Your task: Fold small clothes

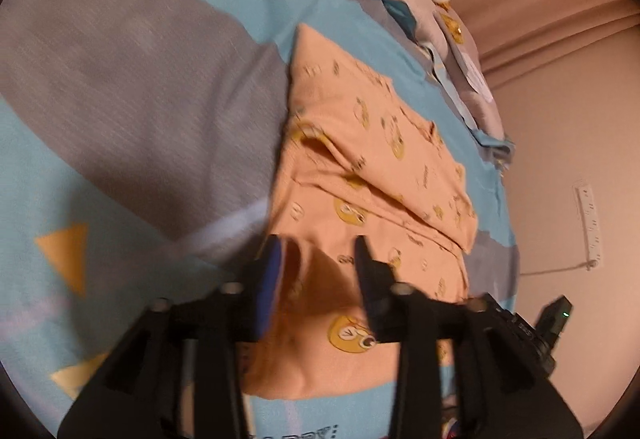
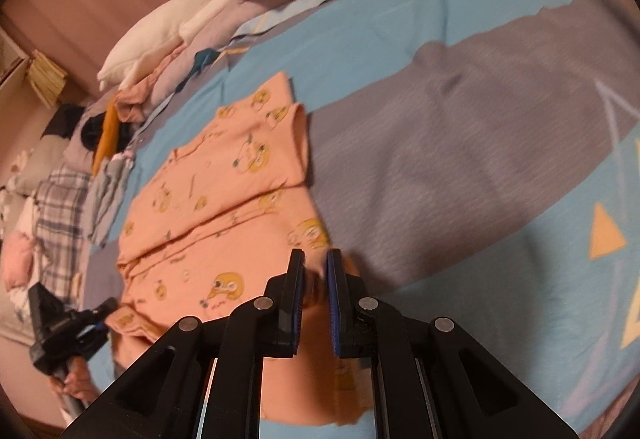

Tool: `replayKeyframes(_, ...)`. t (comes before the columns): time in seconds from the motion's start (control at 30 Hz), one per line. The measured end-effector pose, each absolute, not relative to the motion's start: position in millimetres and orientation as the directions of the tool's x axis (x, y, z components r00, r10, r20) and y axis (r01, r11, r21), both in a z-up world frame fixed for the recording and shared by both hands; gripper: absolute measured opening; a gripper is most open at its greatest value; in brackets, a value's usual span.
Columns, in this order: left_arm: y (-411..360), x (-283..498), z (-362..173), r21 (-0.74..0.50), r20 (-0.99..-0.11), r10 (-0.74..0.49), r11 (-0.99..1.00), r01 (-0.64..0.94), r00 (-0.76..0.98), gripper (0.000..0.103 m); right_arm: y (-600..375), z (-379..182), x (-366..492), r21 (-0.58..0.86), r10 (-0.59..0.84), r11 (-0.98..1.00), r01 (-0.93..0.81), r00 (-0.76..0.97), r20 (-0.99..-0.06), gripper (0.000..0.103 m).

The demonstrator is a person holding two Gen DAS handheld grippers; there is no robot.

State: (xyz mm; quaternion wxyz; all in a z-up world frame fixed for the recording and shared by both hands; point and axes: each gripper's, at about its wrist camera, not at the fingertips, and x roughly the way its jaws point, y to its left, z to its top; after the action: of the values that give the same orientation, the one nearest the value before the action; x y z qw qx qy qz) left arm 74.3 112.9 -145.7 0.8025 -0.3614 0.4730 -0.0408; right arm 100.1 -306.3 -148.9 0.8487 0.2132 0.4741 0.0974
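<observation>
— Where did the peach shirt (image 1: 360, 175) lie?
— On the bed (image 1: 120, 87), stretching toward twelve o'clock from both; the left gripper (image 1: 318, 259) stood released over its near hem, the right gripper (image 2: 316, 279) clenched on that fabric.

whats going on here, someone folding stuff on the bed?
Yes. A person holding a gripper in each hand is folding a small peach garment with a yellow cartoon print, laid on a blue and grey bedsheet. The top part is already folded over. The left gripper has its jaws apart over the near edge. The right gripper is pinched on the cloth at that same near edge. A white plush goose lies beyond.
</observation>
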Motion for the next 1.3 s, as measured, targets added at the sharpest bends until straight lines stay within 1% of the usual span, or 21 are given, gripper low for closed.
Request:
replayKeyframes(0.07, 116.1, 70.2, -137.3, -0.607, -0.727, -0.390, 0.750, -0.263, 0.565, 0.044, -308.1, -143.9, 96.6, 0.431, 0.352, 0.902, 0.026, 0.536, -0.767, 0.009)
replayKeyframes(0.13, 118.3, 63.4, -128.7, -0.593, -0.728, -0.373, 0.763, -0.256, 0.575, 0.043, -308.3, -138.9, 91.9, 0.415, 0.345, 0.910, 0.010, 0.536, -0.770, 0.012)
replayKeyframes(0.2, 116.9, 54.9, -120.4, -0.575, -0.728, -0.357, 0.782, -0.239, 0.585, 0.042, -305.8, -132.4, 85.3, 0.390, 0.336, 0.921, -0.016, 0.542, -0.770, 0.024)
replayKeyframes(0.27, 112.2, 47.1, -114.8, -0.556, -0.733, -0.349, 0.802, -0.218, 0.584, 0.041, -301.2, -126.2, 77.4, 0.364, 0.333, 0.930, -0.054, 0.546, -0.769, 0.027)
replayKeyframes(0.37, 98.7, 36.9, -111.7, -0.540, -0.739, -0.361, 0.822, -0.181, 0.568, 0.032, -292.2, -123.3, 68.8, 0.346, 0.346, 0.933, -0.104, 0.529, -0.775, 0.027)
replayKeyframes(0.43, 88.8, 33.3, -112.8, -0.537, -0.742, -0.381, 0.830, -0.149, 0.551, 0.023, -284.6, -125.5, 65.8, 0.339, 0.357, 0.932, -0.131, 0.512, -0.781, 0.027)
replayKeyframes(0.5, 76.7, 32.6, -117.0, -0.541, -0.745, -0.411, 0.833, -0.115, 0.525, 0.019, -277.1, -131.0, 64.8, 0.325, 0.359, 0.933, -0.156, 0.493, -0.793, 0.027)
replayKeyframes(0.57, 65.7, 35.0, -125.3, -0.530, -0.760, -0.423, 0.842, -0.094, 0.493, 0.018, -270.4, -140.2, 68.0, 0.306, 0.345, 0.938, -0.160, 0.473, -0.810, 0.027)
replayKeyframes(0.63, 54.9, 41.1, -135.4, -0.492, -0.792, -0.402, 0.866, -0.091, 0.460, 0.018, -266.0, -148.1, 73.0, 0.303, 0.342, 0.940, -0.159, 0.457, -0.821, 0.027)
replayKeyframes(0.73, 43.6, 54.3, -149.0, -0.455, -0.813, -0.382, 0.888, -0.070, 0.439, 0.018, -260.8, -156.0, 80.1, 0.295, 0.334, 0.943, -0.156, 0.446, -0.830, 0.027)
replayKeyframes(0.83, 37.8, 68.1, -158.5, -0.397, -0.836, -0.336, 0.916, -0.055, 0.434, 0.018, -257.6, -158.8, 86.1, 0.271, 0.311, 0.951, -0.152, 0.458, -0.833, 0.027)
replayKeyframes(0.9, 38.2, 76.5, -160.4, -0.398, -0.829, -0.336, 0.916, -0.049, 0.448, 0.018, -258.2, -160.9, 91.5, 0.280, 0.314, 0.950, -0.142, 0.461, -0.830, 0.027)
replayKeyframes(1.03, 45.1, 93.0, -156.2, -0.359, -0.817, -0.274, 0.930, -0.076, 0.507, 0.019, -259.9, -162.8, 99.6, 0.267, 0.293, 0.956, -0.123, 0.472, -0.831, 0.027)
replayKeyframes(1.13, 54.9, 107.1, -160.0, -0.392, -0.813, -0.284, 0.912, -0.117, 0.509, 0.019, -259.1, -161.4, 104.4, 0.255, 0.281, 0.959, -0.121, 0.480, -0.831, 0.027)
replayKeyframes(1.27, 63.3, 108.6, -148.6, -0.398, -0.798, -0.270, 0.908, -0.134, 0.538, 0.023, -262.1, -154.9, 104.9, 0.236, 0.257, 0.966, -0.106, 0.500, -0.827, 0.027)
replayKeyframes(1.3, 66.8, 106.8, -144.1, -0.394, -0.793, -0.262, 0.909, -0.135, 0.550, 0.027, -264.9, -153.1, 104.6, 0.238, 0.256, 0.966, -0.101, 0.506, -0.824, 0.027)
